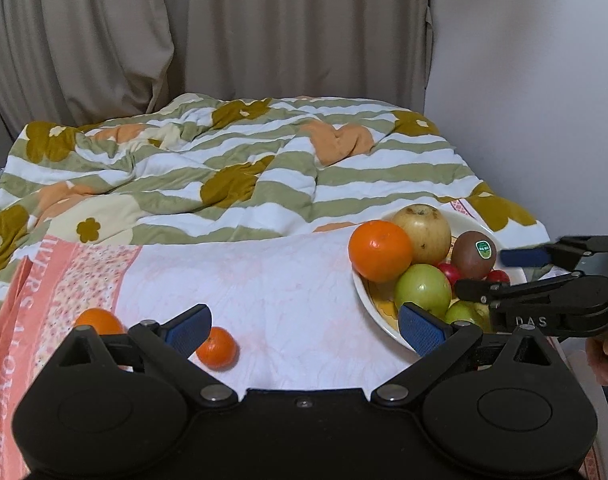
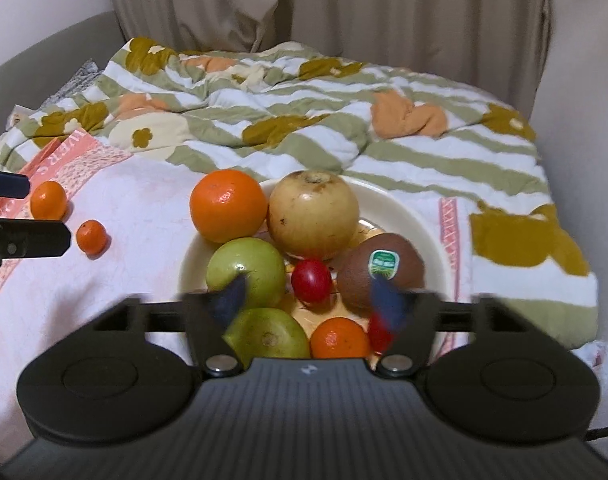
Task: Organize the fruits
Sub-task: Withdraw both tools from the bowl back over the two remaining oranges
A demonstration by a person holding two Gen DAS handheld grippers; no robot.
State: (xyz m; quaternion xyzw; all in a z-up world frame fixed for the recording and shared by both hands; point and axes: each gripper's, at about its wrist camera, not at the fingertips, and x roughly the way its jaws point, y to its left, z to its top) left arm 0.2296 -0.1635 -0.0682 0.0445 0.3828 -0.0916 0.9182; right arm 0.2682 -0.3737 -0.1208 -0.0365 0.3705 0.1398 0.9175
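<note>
A cream plate (image 2: 416,216) on the bed holds a big orange (image 2: 228,205), a yellow apple (image 2: 313,213), a kiwi (image 2: 380,270) with a sticker, two green apples (image 2: 246,271), red cherry tomatoes (image 2: 311,281) and a small mandarin (image 2: 340,338). My right gripper (image 2: 310,300) is open and blurred, low over the plate's near side, empty. Two mandarins (image 1: 217,347) lie on the pink cloth (image 1: 264,280) left of the plate. My left gripper (image 1: 304,324) is open and empty; its left finger is beside the nearer mandarin. The plate (image 1: 368,300) also shows in the left wrist view.
A rumpled striped floral quilt (image 1: 224,160) covers the bed behind the cloth. Beige curtains (image 1: 224,40) hang at the back, a white wall (image 1: 544,100) on the right. The right gripper (image 1: 516,276) shows in the left wrist view over the plate.
</note>
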